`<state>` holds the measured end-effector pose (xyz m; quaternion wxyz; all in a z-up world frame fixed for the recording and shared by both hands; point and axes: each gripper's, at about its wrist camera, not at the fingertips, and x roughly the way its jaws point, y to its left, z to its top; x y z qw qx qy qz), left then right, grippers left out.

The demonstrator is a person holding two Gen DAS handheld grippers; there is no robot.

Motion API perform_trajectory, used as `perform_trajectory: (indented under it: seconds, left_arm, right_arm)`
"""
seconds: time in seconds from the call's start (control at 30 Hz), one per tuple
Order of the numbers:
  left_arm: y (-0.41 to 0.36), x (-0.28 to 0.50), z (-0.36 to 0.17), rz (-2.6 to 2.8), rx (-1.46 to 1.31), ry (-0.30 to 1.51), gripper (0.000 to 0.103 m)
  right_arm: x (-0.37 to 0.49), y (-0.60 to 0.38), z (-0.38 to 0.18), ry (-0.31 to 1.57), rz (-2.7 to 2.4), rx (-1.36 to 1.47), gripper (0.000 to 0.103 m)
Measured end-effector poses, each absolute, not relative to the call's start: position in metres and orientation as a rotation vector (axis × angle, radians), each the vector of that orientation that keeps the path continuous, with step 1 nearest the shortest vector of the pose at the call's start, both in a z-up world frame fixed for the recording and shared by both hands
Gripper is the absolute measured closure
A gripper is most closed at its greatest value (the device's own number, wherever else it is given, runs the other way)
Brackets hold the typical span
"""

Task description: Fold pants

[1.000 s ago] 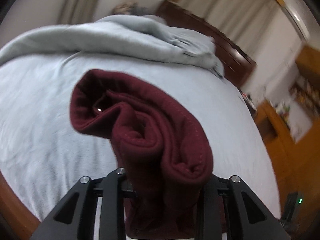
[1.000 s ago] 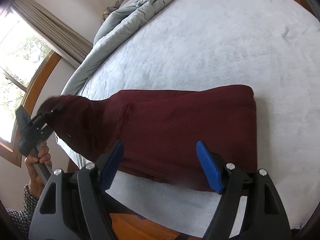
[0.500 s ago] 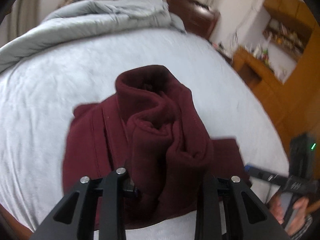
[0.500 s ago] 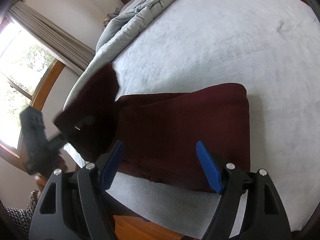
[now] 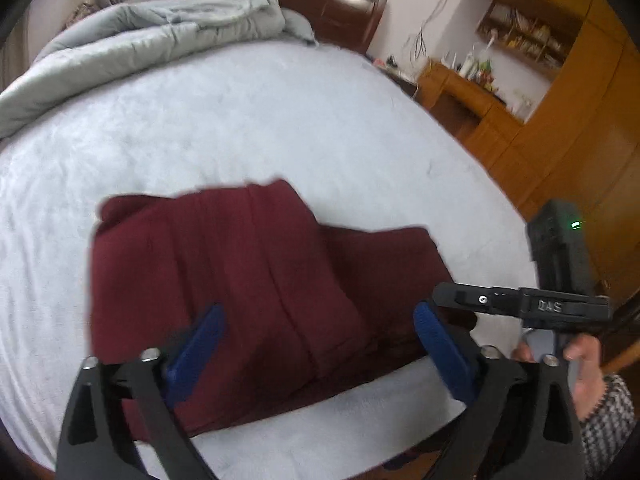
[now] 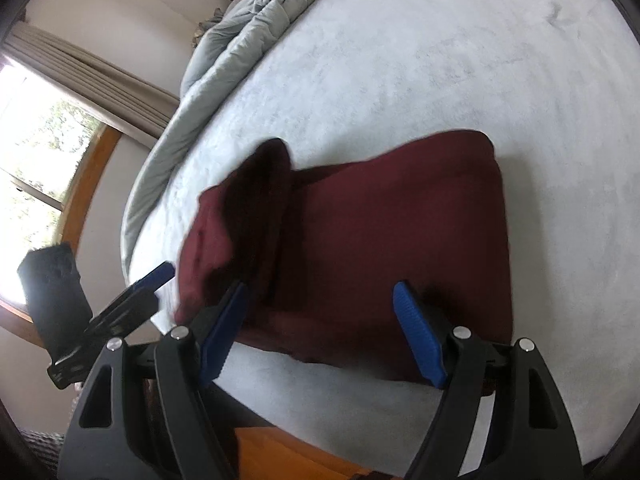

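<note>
Pants [image 5: 224,280] lie near the front edge of the bed [image 5: 280,120], dark red, one end doubled over the rest; in the right wrist view that top layer [image 6: 256,208] sits humped and crooked near its left side, not yet flat; the left gripper [image 5: 318,344] hovers over the cloth, its jaws opening wide with nothing pinched between the blue pads; the right gripper [image 6: 320,332] hangs above the near edge, jaws opening too, broad and empty. To do this step well, I judge the flap wants smoothing down so its edges meet the layer beneath; then each gripper takes a clean bite at a near corner, both layers together, so the next fold comes over square and does not drag the pile toward the bed's edge.
</note>
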<state>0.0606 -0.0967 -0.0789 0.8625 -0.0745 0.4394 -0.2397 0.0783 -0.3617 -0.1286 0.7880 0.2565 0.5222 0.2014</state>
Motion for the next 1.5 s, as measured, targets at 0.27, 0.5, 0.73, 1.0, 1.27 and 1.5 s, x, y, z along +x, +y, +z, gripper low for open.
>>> perform_trajectory:
  seconds: [0.27, 0.5, 0.73, 1.0, 1.27, 1.5]
  left_arm:
    - [-0.006, 0.089, -0.098, -0.134, -0.291, 1.058, 0.005]
    - [0.012, 0.094, -0.126, -0.071, -0.345, 1.106, 0.005]
    - [0.005, 0.096, -0.136, -0.078, -0.296, 1.098, 0.005]
    - [0.009, 0.089, -0.126, -0.077, -0.290, 1.057, 0.005]
    - [-0.002, 0.085, -0.109, -0.102, -0.269, 1.015, 0.005]
    - [-0.025, 0.083, -0.096, -0.142, -0.228, 0.997, 0.004]
  right_arm:
    - [0.106, -0.312, -0.105, 1.177, 0.567, 0.591, 0.015]
    - [0.126, -0.263, -0.127, 1.325, 0.501, 0.440, 0.014]
    - [0.133, -0.240, -0.154, 1.367, 0.520, 0.407, 0.033]
    - [0.132, -0.237, -0.140, 1.322, 0.638, 0.491, 0.080]
    - [0.119, -0.272, -0.085, 1.203, 0.643, 0.492, 0.081]
    - [0.110, -0.335, -0.055, 1.129, 0.557, 0.486, 0.081]
